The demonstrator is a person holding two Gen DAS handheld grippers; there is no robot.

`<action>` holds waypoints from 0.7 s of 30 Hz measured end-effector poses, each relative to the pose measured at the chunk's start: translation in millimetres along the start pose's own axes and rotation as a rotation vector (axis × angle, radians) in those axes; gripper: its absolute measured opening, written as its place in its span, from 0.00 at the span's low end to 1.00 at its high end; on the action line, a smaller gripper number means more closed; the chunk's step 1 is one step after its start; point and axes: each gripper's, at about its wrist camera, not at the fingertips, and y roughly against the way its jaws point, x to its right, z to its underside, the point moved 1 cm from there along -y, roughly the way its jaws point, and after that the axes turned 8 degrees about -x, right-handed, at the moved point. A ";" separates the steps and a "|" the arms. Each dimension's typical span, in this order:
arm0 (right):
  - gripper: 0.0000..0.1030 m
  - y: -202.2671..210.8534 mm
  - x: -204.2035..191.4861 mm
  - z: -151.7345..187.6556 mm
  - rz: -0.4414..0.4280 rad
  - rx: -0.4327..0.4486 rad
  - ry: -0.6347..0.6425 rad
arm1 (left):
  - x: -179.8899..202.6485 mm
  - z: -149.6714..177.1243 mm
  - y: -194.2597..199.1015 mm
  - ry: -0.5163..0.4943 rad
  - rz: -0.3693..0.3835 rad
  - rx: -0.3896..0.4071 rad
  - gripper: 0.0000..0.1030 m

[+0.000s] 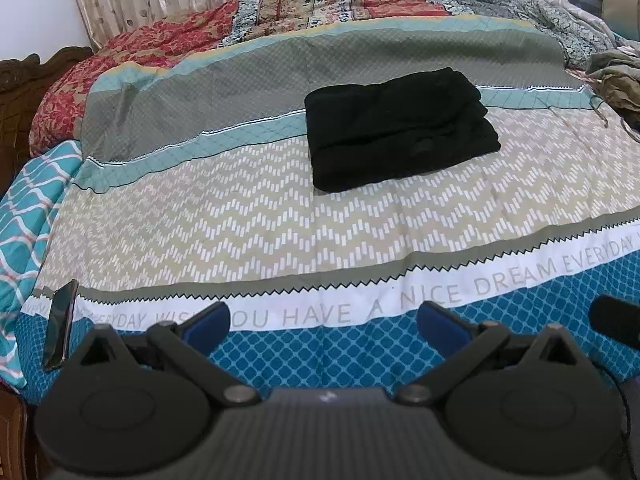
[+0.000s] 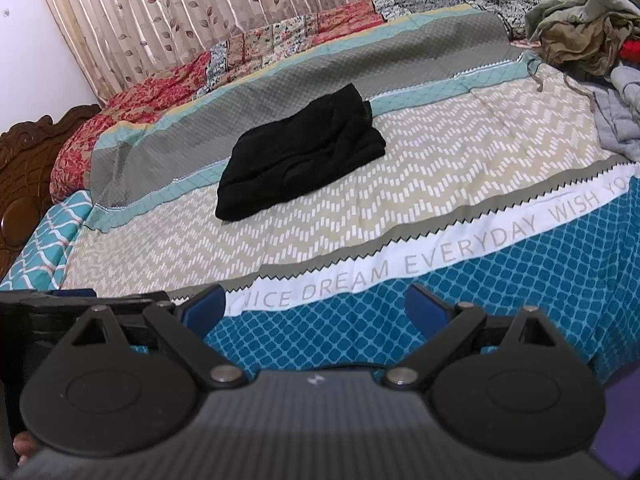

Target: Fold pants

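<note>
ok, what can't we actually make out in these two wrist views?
- Folded black pants: fold layers and underside are lost in uniform dark fabric, both views.
- Dark flat phone-like slab: seen edge-on in the left view, so its face is unreadable.
- Crumpled olive and grey clothes pile: cut by the right edge.
- Left claw and right claw: open, empty.

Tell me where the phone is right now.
The phone shows only in the left wrist view, at the near left edge of the bedspread, just left of the open left gripper and well away from the folded black pants.
</note>
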 end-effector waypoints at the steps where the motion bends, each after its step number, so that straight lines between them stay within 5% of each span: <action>1: 0.95 -0.1 0.0 0.5 0.000 -0.002 -0.001 | -1.2 0.1 0.0 0.003 -0.001 0.001 1.00; 21: 0.95 -2.2 4.3 1.1 -0.007 -0.013 -0.020 | -5.0 3.2 -6.6 0.003 -0.026 -0.012 1.00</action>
